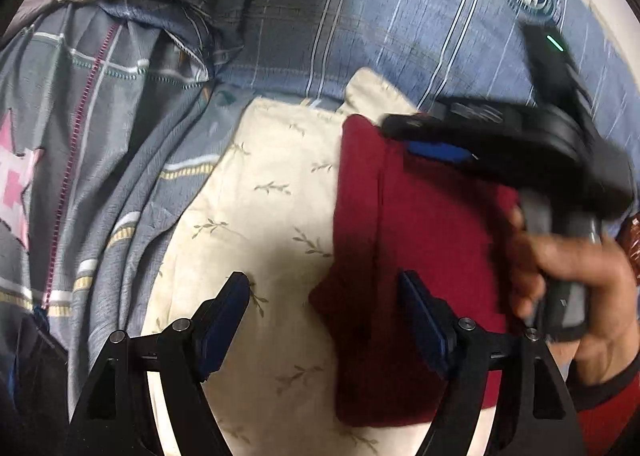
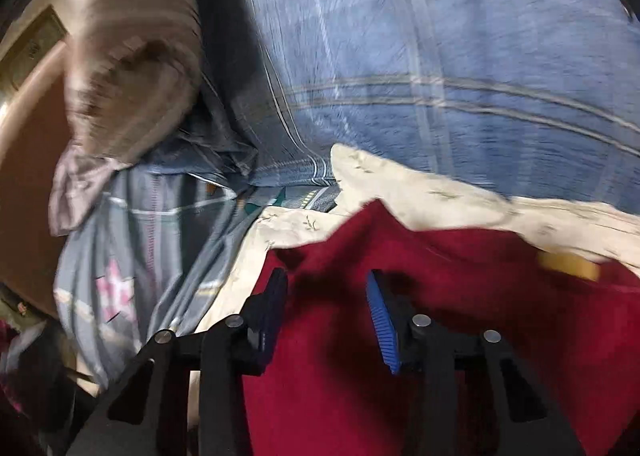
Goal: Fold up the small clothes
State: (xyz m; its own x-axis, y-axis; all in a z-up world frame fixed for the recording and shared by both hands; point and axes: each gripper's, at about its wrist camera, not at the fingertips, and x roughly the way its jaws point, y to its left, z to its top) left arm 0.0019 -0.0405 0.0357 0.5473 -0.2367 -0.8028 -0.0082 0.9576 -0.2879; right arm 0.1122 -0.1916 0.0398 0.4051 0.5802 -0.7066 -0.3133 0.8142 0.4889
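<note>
2 grippers work over a dark red garment (image 1: 432, 224) lying on a cream cloth (image 1: 260, 192) with small leaf sprigs, which is spread on a bed. The left gripper (image 1: 324, 316) tilts steeply down, its jaws spread wide: 1 blue pad hangs over the cream cloth at 7 o'clock of the garment, the other over the garment's left part, and nothing is pinched between them. In the left wrist view a bare hand (image 1: 576, 288) at 4 o'clock grasps the handle of the right gripper (image 1: 420, 136), which reaches in from 3 o'clock toward the garment's top edge, blurred, so its jaws cannot be read there. In the right wrist view the right gripper (image 2: 328, 308) points down at the garment (image 2: 440, 316), its jaws about half apart, both pads above red fabric with none caught between them. That view is smeared by motion. A small yellow tag (image 2: 568, 264) shows on the garment near its far edge at 2 o'clock. Beyond the cream cloth (image 2: 460, 192) lies a blue striped sheet (image 1: 400, 16), a grey patterned blanket (image 1: 100, 136) is bunched at 9 o'clock, and a striped pillow (image 2: 136, 56) sits at 11 o'clock
</note>
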